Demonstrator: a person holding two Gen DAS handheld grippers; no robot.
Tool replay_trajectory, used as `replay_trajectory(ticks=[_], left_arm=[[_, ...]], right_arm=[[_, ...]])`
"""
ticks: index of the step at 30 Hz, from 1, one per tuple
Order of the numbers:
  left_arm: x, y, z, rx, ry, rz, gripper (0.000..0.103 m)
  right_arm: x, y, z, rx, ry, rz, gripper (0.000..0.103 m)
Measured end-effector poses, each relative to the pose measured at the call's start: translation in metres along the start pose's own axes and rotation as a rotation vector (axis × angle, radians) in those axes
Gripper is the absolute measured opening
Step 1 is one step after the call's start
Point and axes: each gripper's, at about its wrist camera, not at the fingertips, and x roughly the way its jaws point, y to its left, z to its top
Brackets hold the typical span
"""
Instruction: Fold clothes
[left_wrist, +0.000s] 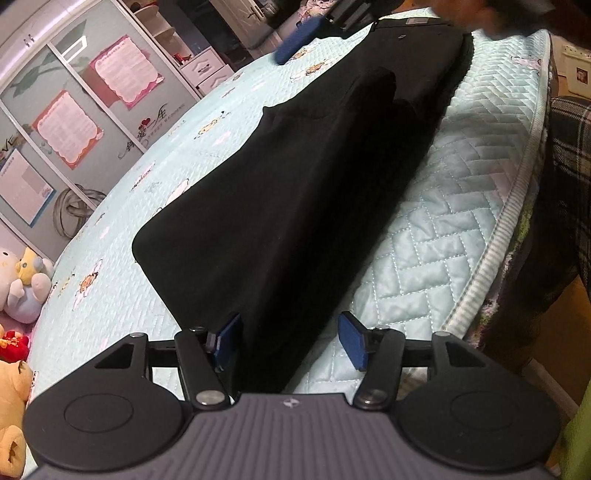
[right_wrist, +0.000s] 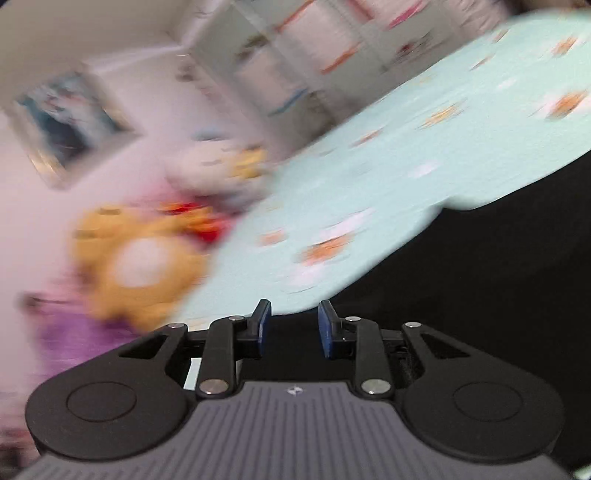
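A pair of black trousers lies lengthwise on the pale blue quilted bed, waistband at the far end. My left gripper is open, its blue pads on either side of the near trouser end, which runs under the gripper. My right gripper is open over black cloth, nothing between its pads; its view is blurred by motion. It also shows in the left wrist view, beside the waistband at the far end.
Plush toys sit off the bed's left side and show blurred in the right wrist view. A wardrobe with pink posters stands behind. The bed's piped edge runs along the right, beside a person in plaid.
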Motion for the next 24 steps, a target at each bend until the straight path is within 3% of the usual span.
replay_trajectory(ticks=[2,4,6,7,10,13,16,19,22,24], left_arm=[[0.0,0.0,0.0,-0.001,0.003,-0.001,0.06],[0.0,0.001,-0.001,-0.011,0.003,-0.004,0.061],[0.002,0.002,-0.001,-0.016,0.001,-0.01,0.062],[0.002,0.003,-0.001,-0.011,0.002,-0.014,0.062],[-0.003,0.01,0.002,0.004,0.021,-0.05,0.062],[-0.015,0.035,0.002,-0.08,0.039,-0.138,0.062],[-0.03,0.088,-0.001,-0.375,0.011,-0.295,0.059],[-0.036,0.145,-0.004,-0.741,-0.128,-0.422,0.059],[-0.016,0.176,0.008,-0.922,-0.231,-0.41,0.057],[0.013,0.187,0.016,-0.999,-0.25,-0.411,0.054]], right_arm=[[0.009,0.003,-0.017,0.026,0.113,0.076,0.026],[0.015,-0.02,-0.04,0.046,0.19,0.012,0.022],[0.012,-0.046,-0.051,-0.002,0.181,-0.067,0.0],[0.011,-0.059,-0.057,-0.027,0.176,-0.107,0.0],[0.012,-0.067,-0.06,-0.042,0.146,-0.075,0.0],[0.021,-0.069,-0.063,-0.091,0.124,-0.06,0.0],[0.02,-0.074,-0.064,-0.06,0.105,-0.038,0.0],[0.02,-0.076,-0.064,-0.053,0.103,-0.021,0.0],[0.021,-0.079,-0.062,-0.037,0.108,-0.002,0.0],[0.019,-0.08,-0.062,-0.031,0.108,0.006,0.0]])
